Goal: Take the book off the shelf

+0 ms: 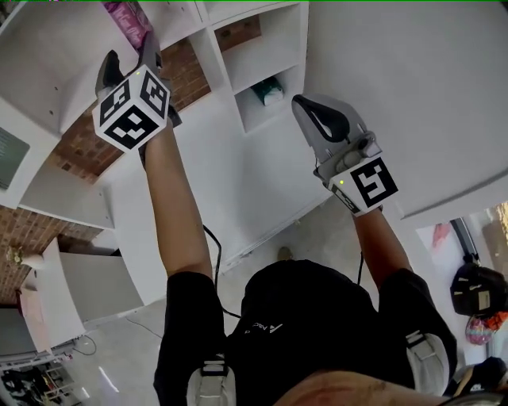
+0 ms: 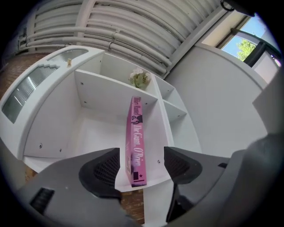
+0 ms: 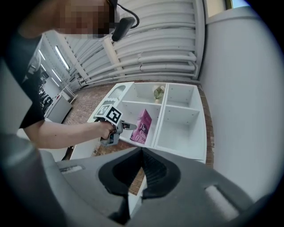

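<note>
A pink book (image 2: 135,137) stands upright in a compartment of the white shelf (image 2: 88,88), leaning on the right divider with its spine towards me. My left gripper (image 2: 138,166) is open just in front of the book's lower end; one jaw stands at each side of the spine and neither pad touches it. In the head view the left gripper (image 1: 131,51) reaches up to the book (image 1: 127,16) at the top edge. My right gripper (image 1: 309,111) hangs back from the shelf, shut and empty. The right gripper view shows its shut jaws (image 3: 142,166), the book (image 3: 142,126) and the left gripper (image 3: 113,126).
A small pale plant (image 2: 140,79) sits in the compartment above the book. Another compartment holds a green and white object (image 1: 268,93). Brick wall (image 1: 79,151) shows behind the shelf. A plain white wall (image 1: 397,79) flanks the shelf on the right.
</note>
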Action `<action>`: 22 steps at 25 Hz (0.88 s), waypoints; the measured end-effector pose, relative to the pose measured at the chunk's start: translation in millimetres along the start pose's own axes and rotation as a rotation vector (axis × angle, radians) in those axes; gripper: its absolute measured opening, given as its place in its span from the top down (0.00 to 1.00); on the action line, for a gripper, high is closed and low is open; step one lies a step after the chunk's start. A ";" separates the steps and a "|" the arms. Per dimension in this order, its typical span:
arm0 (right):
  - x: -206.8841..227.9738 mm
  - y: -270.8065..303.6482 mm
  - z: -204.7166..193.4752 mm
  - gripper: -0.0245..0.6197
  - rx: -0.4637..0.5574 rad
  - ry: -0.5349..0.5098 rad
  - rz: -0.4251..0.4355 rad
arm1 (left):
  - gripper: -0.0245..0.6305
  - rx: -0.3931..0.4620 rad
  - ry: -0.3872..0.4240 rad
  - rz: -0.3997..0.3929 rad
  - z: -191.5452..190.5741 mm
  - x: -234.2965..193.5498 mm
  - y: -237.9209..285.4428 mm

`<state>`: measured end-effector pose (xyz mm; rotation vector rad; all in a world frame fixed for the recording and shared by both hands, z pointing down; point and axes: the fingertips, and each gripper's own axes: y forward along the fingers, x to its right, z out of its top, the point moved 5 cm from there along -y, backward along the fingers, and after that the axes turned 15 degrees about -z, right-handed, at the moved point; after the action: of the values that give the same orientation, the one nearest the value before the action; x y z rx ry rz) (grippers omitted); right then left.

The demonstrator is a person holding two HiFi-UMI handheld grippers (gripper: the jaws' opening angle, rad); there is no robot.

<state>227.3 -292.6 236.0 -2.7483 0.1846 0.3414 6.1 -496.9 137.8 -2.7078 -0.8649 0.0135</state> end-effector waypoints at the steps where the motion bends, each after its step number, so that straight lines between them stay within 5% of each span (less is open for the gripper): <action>1: 4.8 3.6 -3.2 0.96 0.002 0.006 0.006 | 0.50 -0.009 0.000 0.010 -1.7 -1.1 7.4; 17: 60.9 66.4 -41.8 0.96 0.066 0.086 0.194 | 0.51 -0.197 0.017 0.097 -26.6 -7.4 102.8; 22: 78.5 81.9 -50.5 0.96 0.091 0.114 0.254 | 0.67 -0.218 0.033 0.154 -29.9 -9.0 110.0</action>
<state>299.5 -393.6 233.6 -2.6582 0.5684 0.2348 63.9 -595.5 134.4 -2.9630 -0.6827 -0.0977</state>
